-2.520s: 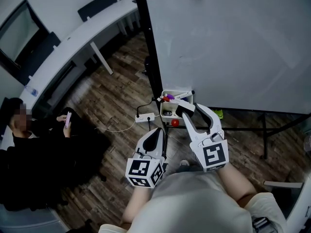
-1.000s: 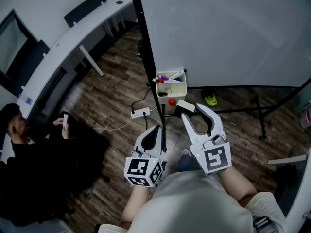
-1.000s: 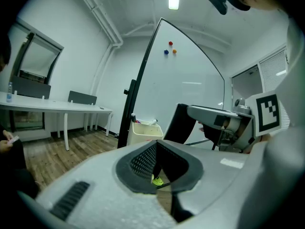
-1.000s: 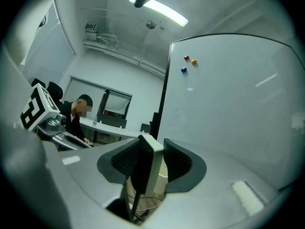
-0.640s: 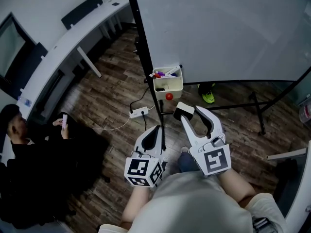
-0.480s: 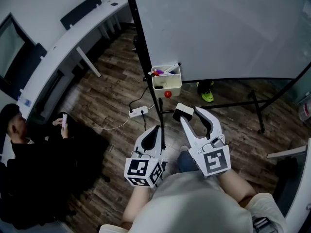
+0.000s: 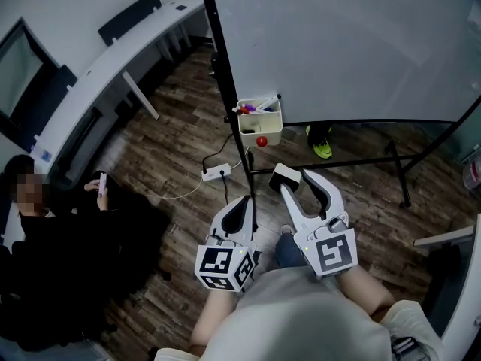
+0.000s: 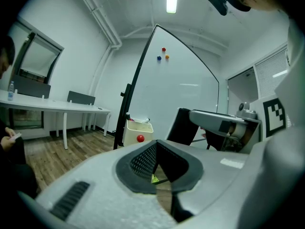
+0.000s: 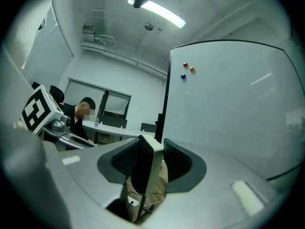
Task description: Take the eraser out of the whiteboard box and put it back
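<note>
The cream whiteboard box hangs at the lower left corner of the whiteboard, with markers standing in it and a red ball on its front. My right gripper is a short way back from the box, level, shut on the eraser. In the right gripper view the eraser, white back with dark felt, stands on edge between the pads. My left gripper hangs beside it on the left, jaws shut with nothing in them. The left gripper view shows the box ahead.
A person in dark clothes sits at the left holding a phone. A white power strip with its cable lies on the wood floor. A long white desk runs along the far left. The board's black stand legs cross the floor at right.
My right gripper, once at the box with the eraser, has drawn back from it, still holding the eraser. The left gripper has moved back alongside it.
</note>
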A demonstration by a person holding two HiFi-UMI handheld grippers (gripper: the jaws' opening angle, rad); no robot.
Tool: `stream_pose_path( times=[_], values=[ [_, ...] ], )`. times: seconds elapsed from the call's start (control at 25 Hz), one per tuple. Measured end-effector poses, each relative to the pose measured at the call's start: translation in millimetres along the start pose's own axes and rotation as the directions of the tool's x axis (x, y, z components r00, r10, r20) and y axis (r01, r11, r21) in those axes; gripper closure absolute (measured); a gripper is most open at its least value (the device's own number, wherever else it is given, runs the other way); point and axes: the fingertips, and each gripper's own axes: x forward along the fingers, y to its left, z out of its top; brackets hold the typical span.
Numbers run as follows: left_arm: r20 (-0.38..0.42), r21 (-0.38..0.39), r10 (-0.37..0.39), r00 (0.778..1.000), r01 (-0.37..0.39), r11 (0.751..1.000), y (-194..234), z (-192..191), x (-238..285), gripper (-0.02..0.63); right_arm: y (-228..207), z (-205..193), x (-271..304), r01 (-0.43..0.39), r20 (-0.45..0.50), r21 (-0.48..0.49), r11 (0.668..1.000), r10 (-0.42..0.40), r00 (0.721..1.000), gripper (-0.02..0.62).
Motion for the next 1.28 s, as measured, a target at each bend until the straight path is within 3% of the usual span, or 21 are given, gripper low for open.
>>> stream_pose_path(
  times=[0.2,0.4,1.28],
  values=[
    [-0.016,0.046,0.024,1.000,-0.024,0.999,0.1,-0.6,-1.2,0.606,3.1,-1.1,-1.0,-0.009,-0.006,0.002,1.000,0.009,1.000,0.430],
    [0.019,-0.002,0.006,1.000,-0.006,1.000,-0.7,4.7,-1.5,0.604,2.1,-0.6,0.3,-0.012,-0.002,0.010,1.000,0.012,1.000,0.430],
    [0.005,-0.002,0.041,0.999,-0.041,0.999,23.3,11.2,33.3,0.604,-23.6,-2.1,43.7,-0.039,0.015,0.016,0.999,0.038,0.999,0.430]
  ],
)
